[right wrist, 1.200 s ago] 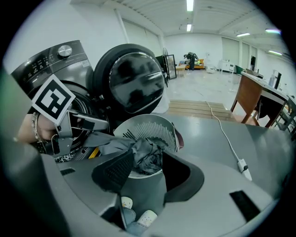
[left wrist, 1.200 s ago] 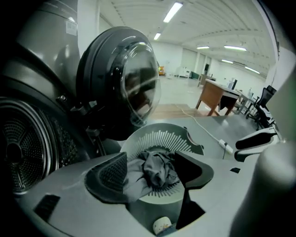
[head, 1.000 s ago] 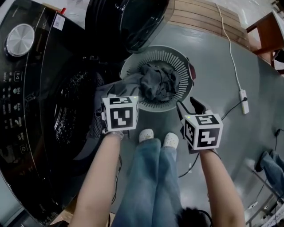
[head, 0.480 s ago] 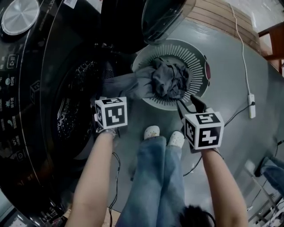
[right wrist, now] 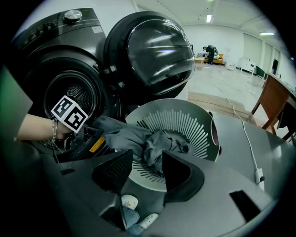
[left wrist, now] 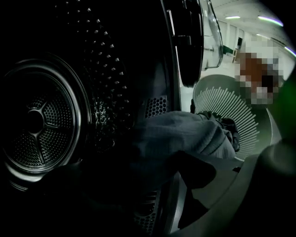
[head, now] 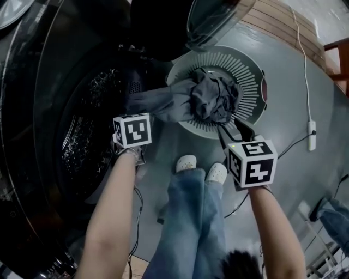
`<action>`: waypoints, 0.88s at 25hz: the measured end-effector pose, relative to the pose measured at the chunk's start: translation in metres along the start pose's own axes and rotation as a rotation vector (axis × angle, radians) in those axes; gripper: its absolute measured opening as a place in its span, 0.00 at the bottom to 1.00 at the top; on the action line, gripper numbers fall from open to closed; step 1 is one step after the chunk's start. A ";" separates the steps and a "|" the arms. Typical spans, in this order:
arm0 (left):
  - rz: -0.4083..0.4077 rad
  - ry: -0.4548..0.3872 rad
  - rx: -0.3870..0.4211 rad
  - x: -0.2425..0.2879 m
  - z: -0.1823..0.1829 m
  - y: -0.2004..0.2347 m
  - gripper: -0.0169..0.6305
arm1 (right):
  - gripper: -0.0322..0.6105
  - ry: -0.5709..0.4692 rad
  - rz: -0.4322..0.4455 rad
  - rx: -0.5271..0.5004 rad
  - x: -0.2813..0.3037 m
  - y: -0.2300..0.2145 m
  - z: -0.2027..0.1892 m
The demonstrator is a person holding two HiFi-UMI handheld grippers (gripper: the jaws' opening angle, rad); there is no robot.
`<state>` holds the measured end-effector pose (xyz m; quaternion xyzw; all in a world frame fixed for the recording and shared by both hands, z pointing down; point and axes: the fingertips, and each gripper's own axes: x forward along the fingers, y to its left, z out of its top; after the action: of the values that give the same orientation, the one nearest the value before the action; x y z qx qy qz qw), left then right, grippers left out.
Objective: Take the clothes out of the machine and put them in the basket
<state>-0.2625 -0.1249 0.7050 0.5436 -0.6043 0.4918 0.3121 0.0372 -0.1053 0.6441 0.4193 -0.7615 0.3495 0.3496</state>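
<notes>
A grey garment [head: 210, 98] lies bunched in the round slatted basket [head: 248, 65], and one end trails over the rim to the machine's drum opening [head: 87, 141]. The left gripper's marker cube [head: 132, 129] hovers at that opening, beside the trailing end. In the left gripper view the garment [left wrist: 185, 139] lies just ahead of my left gripper [left wrist: 134, 180]. Its jaws have just been opening and stand apart; the dark picture shows no pad pressing on the cloth. My right gripper [right wrist: 145, 169] is open and empty, near the basket's [right wrist: 185, 109] front rim.
The machine's round door [head: 218, 16] hangs open above the basket. The person's two white shoes [head: 186, 162] stand between machine and basket. A power strip [head: 312, 135] with a white cable lies on the floor at right. Wooden furniture [head: 338, 52] stands at the far right.
My left gripper has moved left and down, away from the basket toward the drum opening. The right gripper has sunk slightly. The garment stays draped between basket and machine.
</notes>
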 end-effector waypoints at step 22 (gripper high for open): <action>-0.401 -0.291 0.056 -0.112 0.105 -0.125 0.06 | 0.36 -0.046 -0.044 0.029 -0.044 -0.024 0.028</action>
<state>-0.1013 -0.1744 0.6008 0.7261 -0.5092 0.3531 0.2981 0.0697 -0.1206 0.5989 0.4490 -0.7547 0.3429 0.3336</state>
